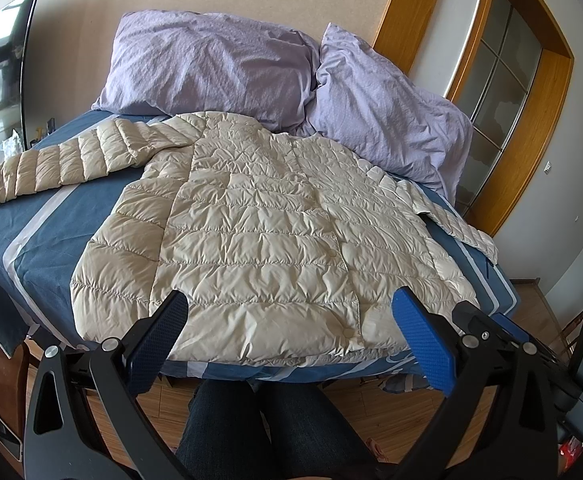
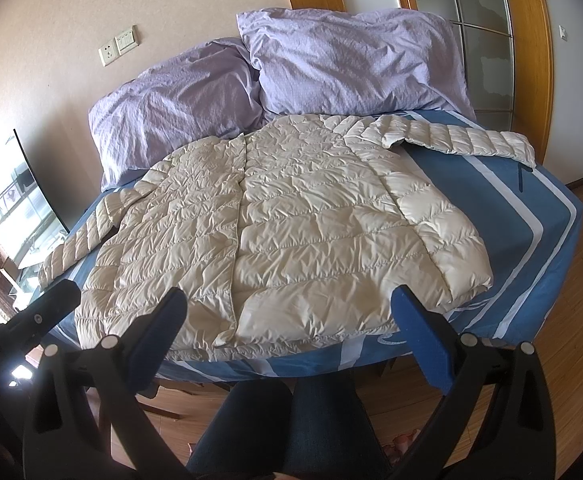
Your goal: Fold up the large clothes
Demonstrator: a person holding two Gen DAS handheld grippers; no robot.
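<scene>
A cream quilted puffer jacket (image 1: 259,232) lies flat and face up on the blue striped bedsheet (image 1: 39,232), hem toward me, both sleeves spread out sideways. The right wrist view shows the same jacket (image 2: 291,224) with its right sleeve (image 2: 467,138) stretched across the sheet. My left gripper (image 1: 289,300) hovers open just above the hem, nothing between its blue pads. My right gripper (image 2: 289,300) is also open, held over the hem near the bed's front edge, empty. The other gripper's black body (image 2: 31,320) shows at lower left in the right wrist view.
Two lilac pillows (image 1: 211,64) (image 1: 387,108) lean at the head of the bed against the wall. A wooden-framed glass door (image 1: 503,80) stands to the right. A person's legs in dark jeans (image 1: 251,432) are at the bed's foot, on a wooden floor.
</scene>
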